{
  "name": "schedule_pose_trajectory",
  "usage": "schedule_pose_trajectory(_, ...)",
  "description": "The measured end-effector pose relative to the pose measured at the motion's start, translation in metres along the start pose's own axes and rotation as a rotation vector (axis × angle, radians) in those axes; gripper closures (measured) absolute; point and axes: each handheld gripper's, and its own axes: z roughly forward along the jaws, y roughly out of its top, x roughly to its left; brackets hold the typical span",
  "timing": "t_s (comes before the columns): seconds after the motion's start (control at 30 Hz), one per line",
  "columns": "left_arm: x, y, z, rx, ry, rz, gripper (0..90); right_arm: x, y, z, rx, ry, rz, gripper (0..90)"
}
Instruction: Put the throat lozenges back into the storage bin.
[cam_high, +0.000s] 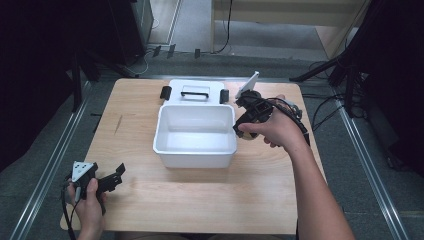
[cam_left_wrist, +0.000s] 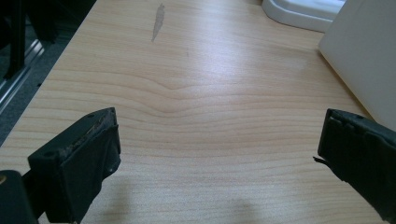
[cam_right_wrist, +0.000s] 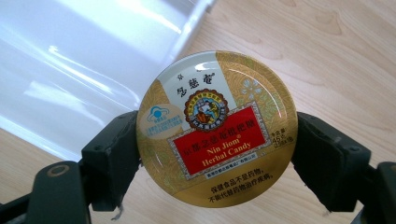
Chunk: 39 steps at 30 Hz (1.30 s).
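Wooden and pale, the desk (cam_high: 200, 200) carries a white plastic box (cam_high: 195, 135) near its middle, standing open and upright. Behind the box, touching or just beside its far wall, lies the white lid (cam_high: 197, 92), flat, with a black handle on top and a black clasp at each end. A faint grey smear marks the wood to the left of the box. At the right of the box the person's right hand (cam_high: 272, 130) holds the right claw (cam_high: 245, 122) just beside the box's right wall, a little above the desk; whether it touches the rim I cannot tell. In the right gripper view that claw (cam_right_wrist: 217, 140) is clamped on a round gold candy tin (cam_right_wrist: 217, 128), one jaw pressing each side of its edge, the printed face turned to the camera with a red label reading Nin Jiom Herbal Candy; the white box wall shows behind it at upper left. The left hand (cam_high: 87, 200) rests at the near left corner of the desk, well apart from the box, and the left claw (cam_left_wrist: 215, 149) stands wide with nothing between its jaws, bare wood beneath.
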Motion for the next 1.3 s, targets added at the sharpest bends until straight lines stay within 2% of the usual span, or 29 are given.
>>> schedule_pose_trajectory(0.7,0.001,0.000,0.000,0.000,-0.002,-0.009,0.0,0.042,0.030,0.002,-0.011,0.019,-0.094,20.8)
schedule_pose_trajectory(1.07,0.001,0.000,0.000,0.001,-0.003,-0.013,0.0,0.058,0.038,0.007,-0.005,0.031,-0.116,20.8)
schedule_pose_trajectory(1.3,0.001,0.000,0.000,0.001,-0.003,-0.013,0.0,0.068,0.040,0.013,0.008,0.037,-0.147,20.8)
